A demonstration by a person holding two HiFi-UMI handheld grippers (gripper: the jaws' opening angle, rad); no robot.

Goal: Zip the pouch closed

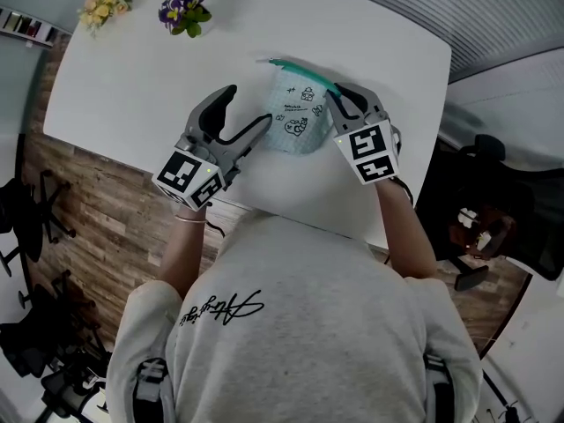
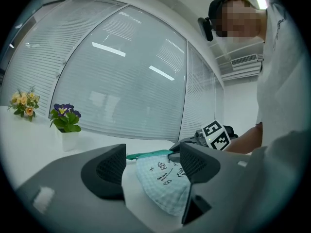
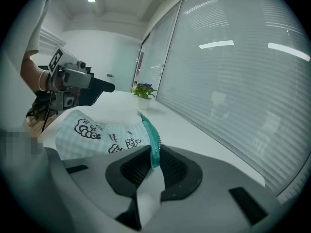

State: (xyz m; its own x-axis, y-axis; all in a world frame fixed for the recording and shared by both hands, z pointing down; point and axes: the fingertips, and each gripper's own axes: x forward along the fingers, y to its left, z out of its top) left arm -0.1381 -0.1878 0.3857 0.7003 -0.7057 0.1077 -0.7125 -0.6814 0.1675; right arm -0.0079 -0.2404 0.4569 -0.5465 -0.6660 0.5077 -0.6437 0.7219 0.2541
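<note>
Overall, pale checked pouch, teal zip

The person wears a light grey sweatshirt with black script lettering across its back. The left tool and right tool are grey with black ribbed pads. Each carries a white cube with black square markers.

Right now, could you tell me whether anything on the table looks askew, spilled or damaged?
Nothing spilled or damaged. The pouch sits tilted only because the right tool pinches its teal zipper edge; the left tool stands open near it. The yellow flowers and purple flowers stand upright.
</note>
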